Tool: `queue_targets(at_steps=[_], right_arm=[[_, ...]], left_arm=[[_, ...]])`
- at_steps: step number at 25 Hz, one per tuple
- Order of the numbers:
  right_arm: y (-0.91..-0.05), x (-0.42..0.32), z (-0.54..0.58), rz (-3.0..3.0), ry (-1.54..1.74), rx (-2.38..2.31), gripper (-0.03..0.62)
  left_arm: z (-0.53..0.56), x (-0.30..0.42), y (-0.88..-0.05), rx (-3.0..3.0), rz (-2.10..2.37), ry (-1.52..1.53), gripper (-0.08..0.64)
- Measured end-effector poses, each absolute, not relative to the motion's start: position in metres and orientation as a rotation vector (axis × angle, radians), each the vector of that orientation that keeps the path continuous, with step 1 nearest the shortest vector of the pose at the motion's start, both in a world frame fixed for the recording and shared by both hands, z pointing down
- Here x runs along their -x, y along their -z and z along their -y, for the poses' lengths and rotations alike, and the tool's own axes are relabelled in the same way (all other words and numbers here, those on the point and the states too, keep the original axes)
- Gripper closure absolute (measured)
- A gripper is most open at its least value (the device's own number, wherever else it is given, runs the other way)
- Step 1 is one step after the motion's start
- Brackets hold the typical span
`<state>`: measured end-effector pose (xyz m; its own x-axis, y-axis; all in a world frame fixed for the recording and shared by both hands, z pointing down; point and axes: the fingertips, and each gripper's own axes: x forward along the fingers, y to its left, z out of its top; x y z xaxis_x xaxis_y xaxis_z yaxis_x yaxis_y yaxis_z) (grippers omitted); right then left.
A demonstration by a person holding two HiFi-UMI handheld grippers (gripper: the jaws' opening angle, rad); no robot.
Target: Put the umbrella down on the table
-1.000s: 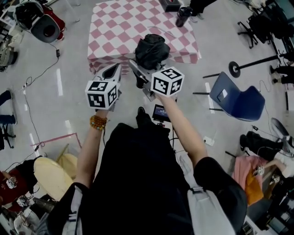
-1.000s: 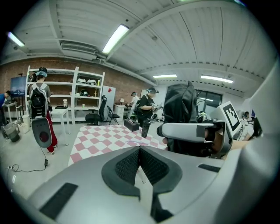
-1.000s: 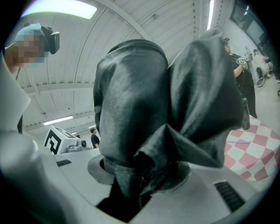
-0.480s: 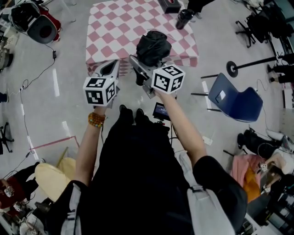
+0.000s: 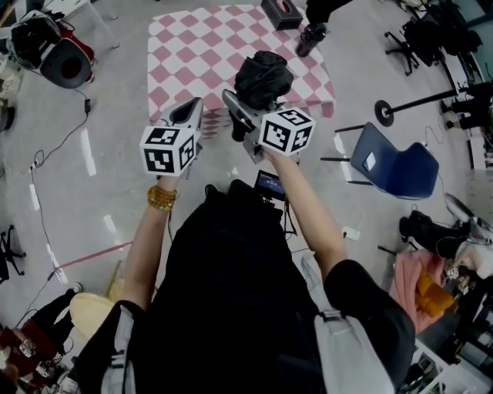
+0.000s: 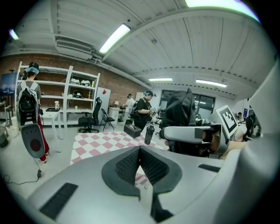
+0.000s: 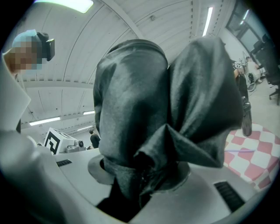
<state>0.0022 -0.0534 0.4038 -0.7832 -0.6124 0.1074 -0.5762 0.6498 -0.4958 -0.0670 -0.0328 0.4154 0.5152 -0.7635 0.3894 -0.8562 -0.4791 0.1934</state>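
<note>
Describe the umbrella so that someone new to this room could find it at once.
Start at the pink-and-white checked table ahead of the person. Toward its near right corner, the right gripper holds the umbrella: a crumpled bundle of shiny black fabric, unlike the rigid bottle and box farther back.

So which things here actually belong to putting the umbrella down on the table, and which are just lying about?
In the job:
umbrella, black and folded, clamped in the right gripper
table with the checked cloth

Lying about:
bottle and dark box at the table's far edge
blue chair on the floor
left gripper, shut, holding nothing
</note>
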Motion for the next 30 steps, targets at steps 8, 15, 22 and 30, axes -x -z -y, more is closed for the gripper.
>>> queue_targets(at_steps=[8, 15, 22, 30], right_arm=[[-0.408, -0.005, 0.074, -2.776, 0.794, 1.023, 0.419], [-0.420, -0.008, 0.120, -2.800, 0.824, 0.998, 0.419], [-0.431, -0.013, 0.173, -2.816, 0.835, 0.987, 0.419], [-0.424, -0.015, 0.214, -2.811, 0.830, 0.996, 0.419]], left_arm=[[0.050, 0.067, -0.428, -2.391, 1.336, -0.368, 0.546], [0.088, 0.068, -0.440, -2.340, 1.367, -0.362, 0.546], [0.129, 0.064, -0.456, -2.316, 1.373, -0.394, 0.546], [0.153, 0.063, -0.458, -2.301, 1.369, -0.423, 0.546]])
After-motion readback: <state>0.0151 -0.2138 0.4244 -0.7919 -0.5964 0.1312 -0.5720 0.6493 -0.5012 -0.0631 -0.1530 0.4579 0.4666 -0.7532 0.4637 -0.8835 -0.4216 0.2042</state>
